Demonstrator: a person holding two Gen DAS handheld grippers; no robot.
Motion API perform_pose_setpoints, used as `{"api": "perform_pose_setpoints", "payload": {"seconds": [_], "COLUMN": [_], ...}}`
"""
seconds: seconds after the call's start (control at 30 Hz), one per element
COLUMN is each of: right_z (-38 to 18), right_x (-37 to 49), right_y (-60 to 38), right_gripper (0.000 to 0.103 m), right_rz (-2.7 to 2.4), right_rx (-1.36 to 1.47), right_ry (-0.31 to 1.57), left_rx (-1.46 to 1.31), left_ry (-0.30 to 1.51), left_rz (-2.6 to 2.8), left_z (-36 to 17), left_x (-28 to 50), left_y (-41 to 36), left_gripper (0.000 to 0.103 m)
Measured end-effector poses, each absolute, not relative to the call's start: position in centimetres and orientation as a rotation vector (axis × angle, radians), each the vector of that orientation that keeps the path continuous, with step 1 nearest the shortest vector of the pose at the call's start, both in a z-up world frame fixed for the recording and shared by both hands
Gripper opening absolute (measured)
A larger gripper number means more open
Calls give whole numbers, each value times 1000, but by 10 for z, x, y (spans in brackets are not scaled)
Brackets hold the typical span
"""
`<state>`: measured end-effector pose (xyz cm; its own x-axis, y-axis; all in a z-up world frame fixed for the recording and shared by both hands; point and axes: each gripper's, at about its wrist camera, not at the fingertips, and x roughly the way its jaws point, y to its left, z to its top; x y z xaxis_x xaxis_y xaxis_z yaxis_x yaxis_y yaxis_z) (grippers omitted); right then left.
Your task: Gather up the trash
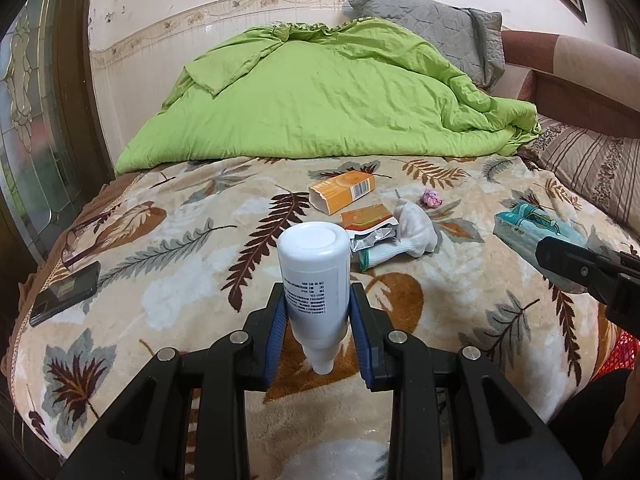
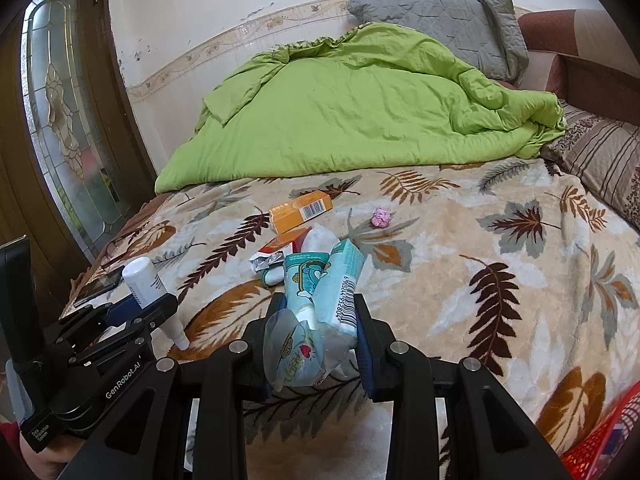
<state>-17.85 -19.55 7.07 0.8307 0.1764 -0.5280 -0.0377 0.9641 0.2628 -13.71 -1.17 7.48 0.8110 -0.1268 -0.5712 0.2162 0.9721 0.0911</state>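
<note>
My left gripper (image 1: 318, 300) is shut on a white plastic bottle (image 1: 314, 268), held nozzle-down above the leaf-patterned blanket; it also shows in the right wrist view (image 2: 146, 280). My right gripper (image 2: 320, 312) is shut on a teal tissue packet (image 2: 328, 280), which also shows at the right of the left wrist view (image 1: 532, 224). On the bed lie an orange box (image 1: 342, 190), a smaller orange carton (image 1: 366, 216), a crumpled foil wrapper (image 1: 372, 238), a white sock (image 1: 412, 232) and a pink paper ball (image 1: 432, 198).
A green quilt (image 1: 320, 96) and grey pillow (image 1: 440, 28) fill the bed's far half. A black phone (image 1: 66, 292) and glasses (image 1: 80, 240) lie at the left edge. A red mesh basket (image 2: 604, 436) sits at the lower right. A glass-panelled door (image 2: 64, 120) stands left.
</note>
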Motion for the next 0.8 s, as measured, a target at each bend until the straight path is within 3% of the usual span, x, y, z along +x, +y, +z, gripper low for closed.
{"api": "perform_pose_setpoints", "payload": {"seconds": [0.8], "right_z": [71], "right_x": [-177], "right_y": [-197], "right_gripper": [34], "right_rz": [107], "right_rx": [251], "right_ry": [575], "left_rx": [157], "left_ry": [590], "left_rz": [-198], "left_z": [75], "left_x": [-136], "left_y": [-17], "left_gripper": [30]}}
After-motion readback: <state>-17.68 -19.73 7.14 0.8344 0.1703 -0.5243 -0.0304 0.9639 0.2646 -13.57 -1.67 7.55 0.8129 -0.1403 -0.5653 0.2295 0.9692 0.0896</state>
